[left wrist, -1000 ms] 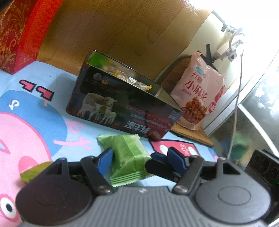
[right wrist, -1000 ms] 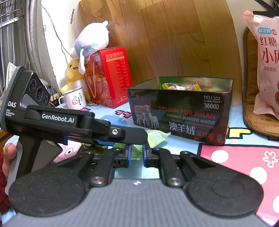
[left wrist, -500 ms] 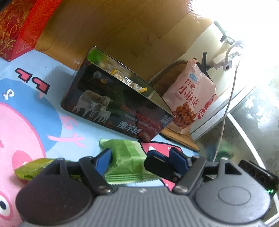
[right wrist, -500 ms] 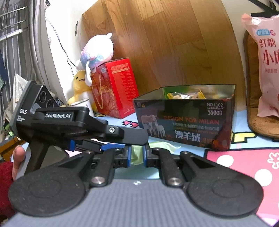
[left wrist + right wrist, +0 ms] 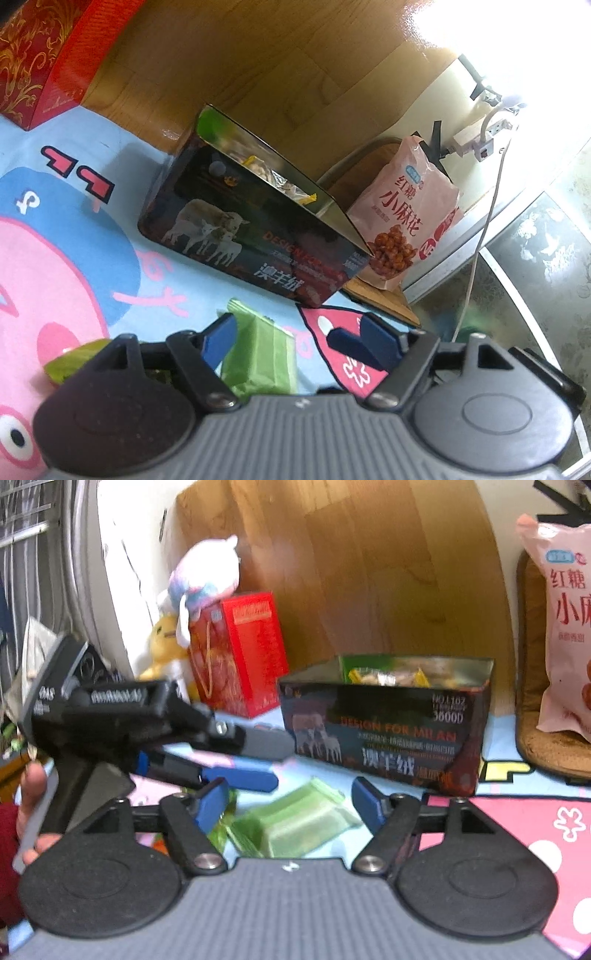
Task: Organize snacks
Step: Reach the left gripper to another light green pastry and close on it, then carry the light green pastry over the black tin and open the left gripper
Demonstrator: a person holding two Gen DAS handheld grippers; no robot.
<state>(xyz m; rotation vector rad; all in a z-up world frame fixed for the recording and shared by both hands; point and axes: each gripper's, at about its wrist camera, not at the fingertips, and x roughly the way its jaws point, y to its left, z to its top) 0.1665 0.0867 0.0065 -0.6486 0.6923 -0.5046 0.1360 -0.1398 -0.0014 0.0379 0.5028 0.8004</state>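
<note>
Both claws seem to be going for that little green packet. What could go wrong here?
Both the left gripper and right gripper are open around the same green snack packet, so they might collide or tug it apart. A second green wrapper lies close by and could get pinched too.

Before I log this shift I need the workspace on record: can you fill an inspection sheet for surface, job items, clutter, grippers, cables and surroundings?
Surface: cartoon-print mat, blue and pink.
Job's things: open tin box holding wrapped snacks; green snack packet lying on the mat; a second green wrapper beside it; pink snack bag leaning behind the tin.
Clutter: red gift box, plush toys.
Grippers: left gripper open, straddling the green packet; right gripper open over the same packet.
Cables: white cord running down from a power strip.
Surroundings: wooden board against the wall.
</note>
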